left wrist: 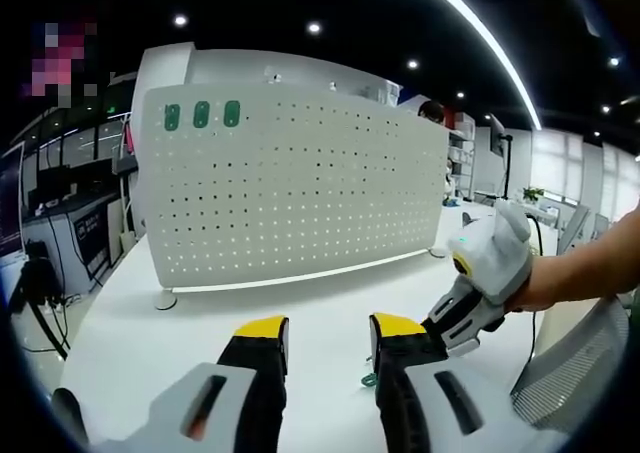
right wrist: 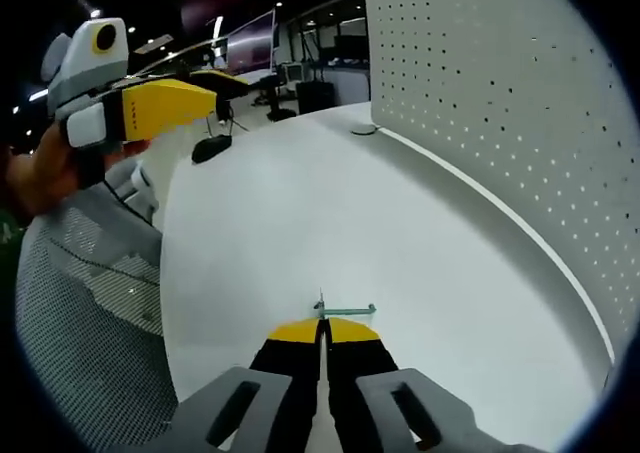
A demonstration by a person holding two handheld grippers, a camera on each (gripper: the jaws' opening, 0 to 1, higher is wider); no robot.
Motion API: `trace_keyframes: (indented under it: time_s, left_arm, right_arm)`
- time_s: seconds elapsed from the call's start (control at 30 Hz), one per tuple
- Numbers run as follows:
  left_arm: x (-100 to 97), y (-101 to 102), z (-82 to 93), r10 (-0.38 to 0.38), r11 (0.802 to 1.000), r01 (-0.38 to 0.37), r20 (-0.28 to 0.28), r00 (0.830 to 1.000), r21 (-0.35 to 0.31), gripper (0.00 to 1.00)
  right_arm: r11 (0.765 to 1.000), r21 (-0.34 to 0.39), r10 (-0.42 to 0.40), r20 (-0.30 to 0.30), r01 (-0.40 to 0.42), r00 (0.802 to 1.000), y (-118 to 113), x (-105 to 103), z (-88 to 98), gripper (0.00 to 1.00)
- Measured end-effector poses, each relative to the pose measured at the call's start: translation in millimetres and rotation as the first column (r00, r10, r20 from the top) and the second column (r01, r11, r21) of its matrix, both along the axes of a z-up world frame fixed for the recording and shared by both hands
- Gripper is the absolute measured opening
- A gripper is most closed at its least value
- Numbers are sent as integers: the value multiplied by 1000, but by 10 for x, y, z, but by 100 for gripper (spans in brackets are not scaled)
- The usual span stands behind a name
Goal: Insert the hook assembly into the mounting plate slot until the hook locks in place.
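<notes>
Count of items: one white pegboard panel (left wrist: 290, 188), one small green hook (right wrist: 348, 310), three green tabs (left wrist: 201, 115) at the panel's upper corner, two grippers, one mesh chair back (right wrist: 85, 303).

Left gripper (left wrist: 328, 335): seen in its own view, the yellow-tipped fingers (left wrist: 262, 327) stand wide apart with nothing between them, over the white table (left wrist: 330, 293). In the right gripper view it appears at upper left, held in a person's hand (right wrist: 45, 168), well above the table.

Right gripper (right wrist: 322, 330): seen in its own view, the fingers are closed together, tips meeting. The hook lies just beyond the tips; whether the tips pinch its near end or only touch it cannot be told. In the left gripper view this gripper enters from the right, held by a hand (left wrist: 545, 283), its tip low at the table.

Hook: thin pale-green bar lying flat on the table, with a short upright stub at one end and a small bend at the other. In the left gripper view only a small green fragment shows beside the left gripper's right finger; its shape cannot be made out there.

Panel: stands upright on small round feet (left wrist: 165, 299) at the far side of the table, well apart from the hook. Rows of small holes cover it. The green tabs are too small to describe further.

Chair back is cut off at the view edge.
</notes>
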State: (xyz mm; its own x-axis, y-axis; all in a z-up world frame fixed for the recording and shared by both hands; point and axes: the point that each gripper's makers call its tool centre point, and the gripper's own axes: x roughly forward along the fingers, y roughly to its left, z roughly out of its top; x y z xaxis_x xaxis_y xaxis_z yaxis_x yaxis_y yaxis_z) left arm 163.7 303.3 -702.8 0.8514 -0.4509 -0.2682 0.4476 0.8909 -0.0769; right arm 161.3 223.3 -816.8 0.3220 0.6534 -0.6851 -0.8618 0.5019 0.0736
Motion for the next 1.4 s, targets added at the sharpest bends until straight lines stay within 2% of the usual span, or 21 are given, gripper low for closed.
trace_keyframes:
  time_s: [0.17, 0.53, 0.97, 1.3, 1.4]
  left_arm:
    - [-6, -12, 5, -3, 1000, 3, 1, 1000, -1, 34]
    - [-31, -6, 17, -4, 1000, 4, 5, 1000, -1, 33]
    - [-33, -15, 18, -7, 1000, 7, 5, 1000, -1, 33]
    - [-28, -17, 21, -6, 1000, 6, 5, 1000, -2, 32]
    - [-28, -12, 19, -5, 1000, 5, 5, 1000, -1, 32]
  right_arm:
    - [1000, -7, 8, 20, -8, 1000, 6, 16, 50, 0]
    - [1000, -3, 1, 6, 0, 1000, 20, -1, 24, 0]
    - [999, -40, 8, -20, -9, 1000, -36, -62, -128, 0]
    - [999, -35, 1, -27, -2, 1000, -40, -38, -139, 0]
    - [1000, -18, -21, -33, 21, 999, -72, -34, -54, 3]
